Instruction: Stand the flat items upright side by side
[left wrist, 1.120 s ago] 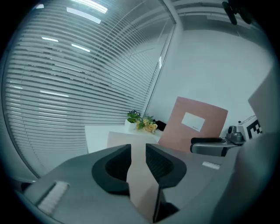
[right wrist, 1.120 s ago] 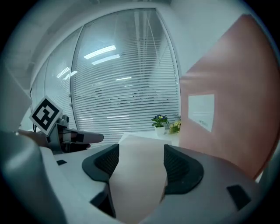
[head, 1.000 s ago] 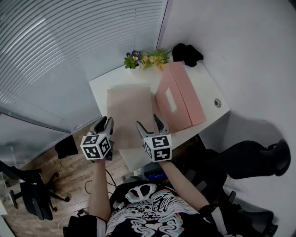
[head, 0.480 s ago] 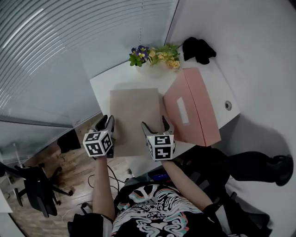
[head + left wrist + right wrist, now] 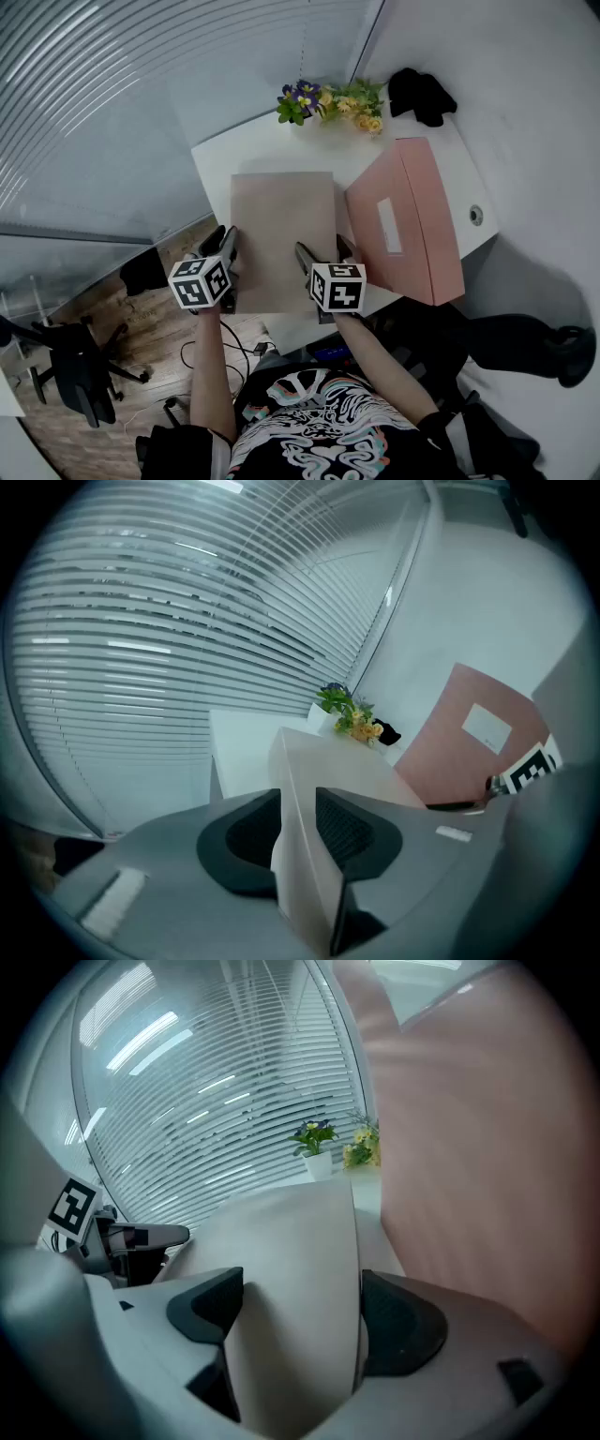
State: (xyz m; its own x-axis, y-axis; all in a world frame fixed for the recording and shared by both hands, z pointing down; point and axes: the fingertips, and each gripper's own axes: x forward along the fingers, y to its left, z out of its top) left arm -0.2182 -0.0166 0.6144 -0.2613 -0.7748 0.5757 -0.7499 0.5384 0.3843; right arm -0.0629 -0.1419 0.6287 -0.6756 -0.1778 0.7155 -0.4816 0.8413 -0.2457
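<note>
We hold the left gripper point(image 5: 225, 246) and the right gripper point(image 5: 323, 253) at the near edge of the beige board point(image 5: 283, 230). It lies flat in the middle of the desk point(image 5: 220, 164), so that edge is, we judge, the easiest place to catch it and tip it up.

The left gripper's jaws have just been opening. They stand a little apart, with the board's near-left edge between them. The pads sit close on either side, and we see no sure squeeze. The right gripper's jaws have also just been opening and are now spread wide. The board's near-right corner lies between them, unclamped.

We judge that one gripper goes to each corner so the wide board rises evenly. The pink box point(image 5: 417, 216) sits just right of the board and seems already on edge, leaning. That would make it the neighbour for the board to stand beside.

We count:
- two flat items: one board, one pink box
- two grippers
- one bunch of flowers point(image 5: 333, 98) at the far end
- one black thing point(image 5: 422, 94) far right
</note>
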